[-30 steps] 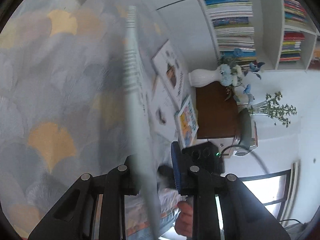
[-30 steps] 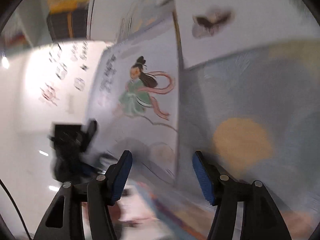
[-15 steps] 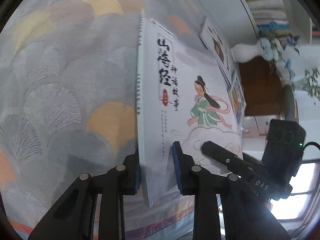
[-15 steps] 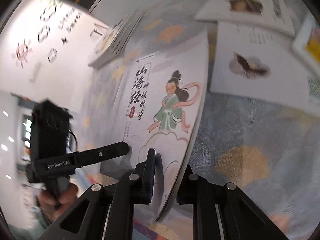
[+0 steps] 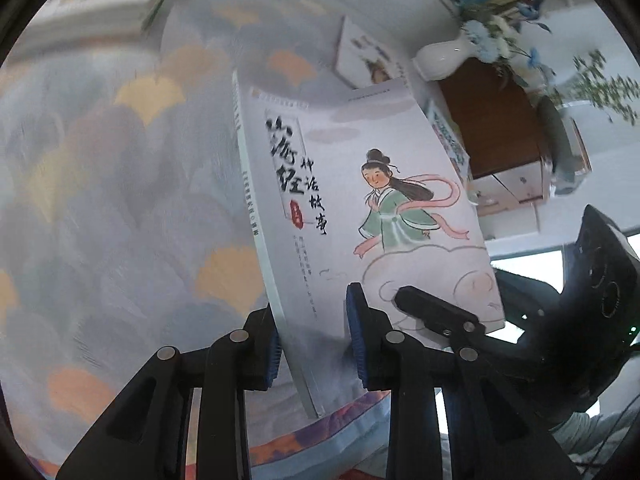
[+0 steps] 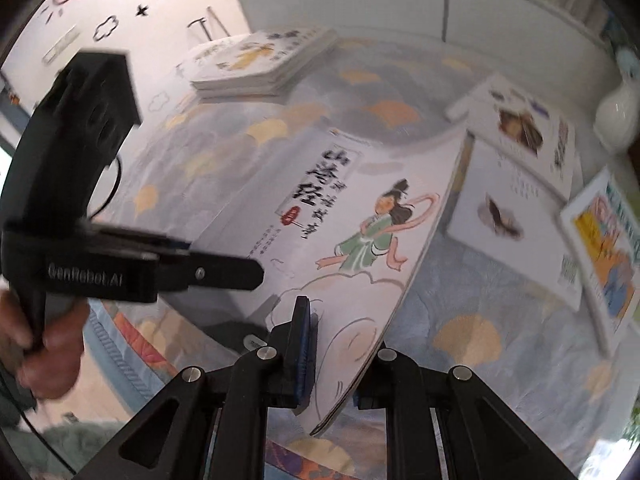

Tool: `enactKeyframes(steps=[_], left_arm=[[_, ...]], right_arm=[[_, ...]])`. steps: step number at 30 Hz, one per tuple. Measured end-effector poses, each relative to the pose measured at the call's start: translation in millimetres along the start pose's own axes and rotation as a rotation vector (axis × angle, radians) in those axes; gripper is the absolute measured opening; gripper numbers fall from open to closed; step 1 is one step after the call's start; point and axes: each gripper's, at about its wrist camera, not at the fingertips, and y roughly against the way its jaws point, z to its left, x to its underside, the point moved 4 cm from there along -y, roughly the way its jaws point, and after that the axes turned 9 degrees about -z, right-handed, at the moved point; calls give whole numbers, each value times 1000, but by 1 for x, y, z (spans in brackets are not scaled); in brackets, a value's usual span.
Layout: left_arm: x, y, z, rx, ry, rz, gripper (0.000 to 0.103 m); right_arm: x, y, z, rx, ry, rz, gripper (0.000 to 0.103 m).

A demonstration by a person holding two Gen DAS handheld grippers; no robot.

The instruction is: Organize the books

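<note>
Both grippers moved since a second ago: then the right gripper stood wide over the flat cover; it has clamped the book at the lower page-edge corner and lifted with it, jaws narrow, pads pressing the cover front and back. Left gripper had the book edge-on a second ago; the cover now faces its camera, spine at 9 o'clock of the cover. Its jaws are a little apart, book's bottom edge between them; left pad touches the spine side, right pad sits just off the cover, so the grip reads loose, cannot tell if it presses.

Book is off the patterned cloth, tilted, held at its bottom by both claws. In the right wrist view the left gripper's finger lies at 9 o'clock of the cover, with a hand on its handle at 8 o'clock.

Stack of books at 11 o'clock on the cloth. Loose books: brown-picture book at 2 o'clock, white butterfly book at 3, yellow-cover book beyond it. White vase at 1 o'clock in the left view, on a brown cabinet.
</note>
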Motion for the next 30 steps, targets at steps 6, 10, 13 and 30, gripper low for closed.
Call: enactKeyframes(steps=[6, 10, 13, 30], left_arm=[[-35, 40, 1, 21, -82, -65, 25], [-69, 73, 20, 1, -107, -139, 25], [-98, 91, 44, -16, -119, -177, 25], [-203, 85, 198, -91, 5, -211, 25]], right_arm=[[-40, 19, 21, 36, 16, -93, 16], [-85, 10, 45, 48, 33, -162, 16], [-121, -4, 66, 58, 54, -197, 18], [-262, -168, 101, -23, -23, -110, 21]])
